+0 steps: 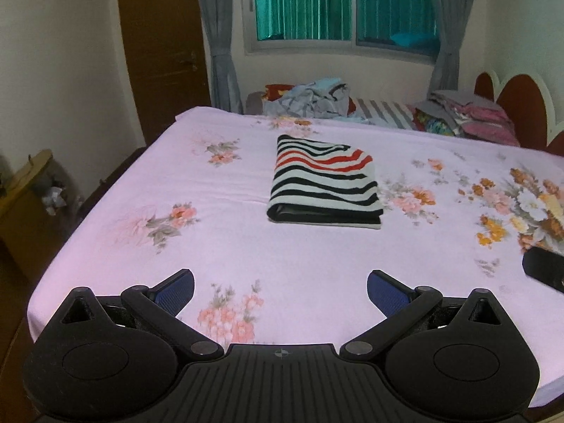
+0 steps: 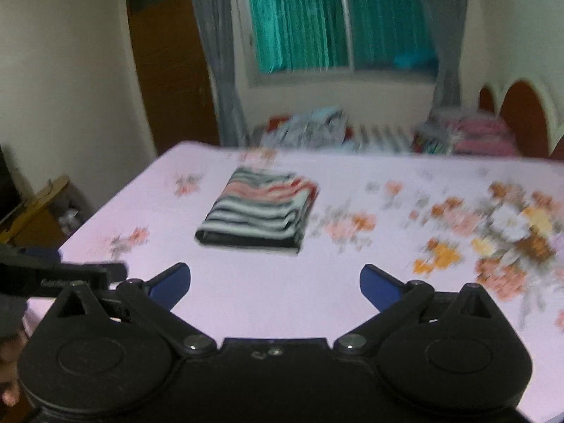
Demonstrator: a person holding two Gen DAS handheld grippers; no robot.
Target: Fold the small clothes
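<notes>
A striped garment (image 1: 324,183), black, white and red, lies folded into a flat rectangle on the pink floral bed sheet (image 1: 246,246). It also shows in the blurred right wrist view (image 2: 259,216). My left gripper (image 1: 280,290) is open and empty, held above the near part of the bed, well short of the garment. My right gripper (image 2: 275,282) is open and empty too, also short of the garment. The left gripper's body shows at the left edge of the right wrist view (image 2: 63,278). The right gripper shows at the right edge of the left wrist view (image 1: 544,268).
A heap of unfolded clothes (image 1: 310,100) lies at the far side of the bed, with a stack of folded clothes (image 1: 469,114) beside the red headboard (image 1: 518,105). A wooden door (image 1: 162,46), a curtained window (image 1: 345,3) and a cardboard box (image 1: 31,190) on the left floor surround the bed.
</notes>
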